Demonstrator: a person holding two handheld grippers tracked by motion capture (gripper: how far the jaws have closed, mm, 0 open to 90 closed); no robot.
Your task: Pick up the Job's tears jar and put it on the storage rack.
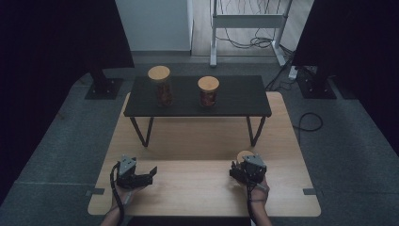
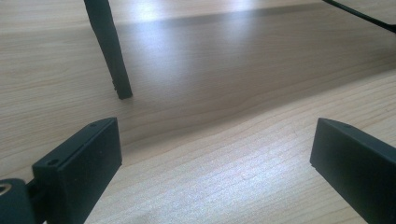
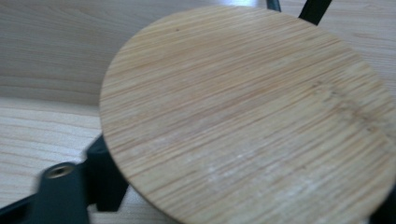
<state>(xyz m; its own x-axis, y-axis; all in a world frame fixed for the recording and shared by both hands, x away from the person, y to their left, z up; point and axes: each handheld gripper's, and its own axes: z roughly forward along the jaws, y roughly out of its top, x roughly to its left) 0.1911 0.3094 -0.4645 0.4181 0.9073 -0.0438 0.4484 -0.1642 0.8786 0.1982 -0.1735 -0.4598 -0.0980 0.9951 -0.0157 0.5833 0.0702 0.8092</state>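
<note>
A jar with a round bamboo lid (image 1: 244,155) stands on the light wooden table (image 1: 193,188) at the front right. My right gripper (image 1: 240,163) is shut on it. In the right gripper view the lid (image 3: 243,107) spans the picture and the gripper (image 3: 243,196) has its black jaws under the rim, one at each side. The lid hides the jar's body. At the front left, my left gripper (image 1: 151,173) rests low over the table, open, with bare wood between its fingers (image 2: 84,158).
A low black shelf (image 1: 235,96) on thin legs stands across the far half of the table. Two more bamboo-lidded jars stand on it, one at its left (image 1: 160,87) and one at its middle (image 1: 208,92). One shelf leg (image 2: 109,51) rises ahead of the left gripper.
</note>
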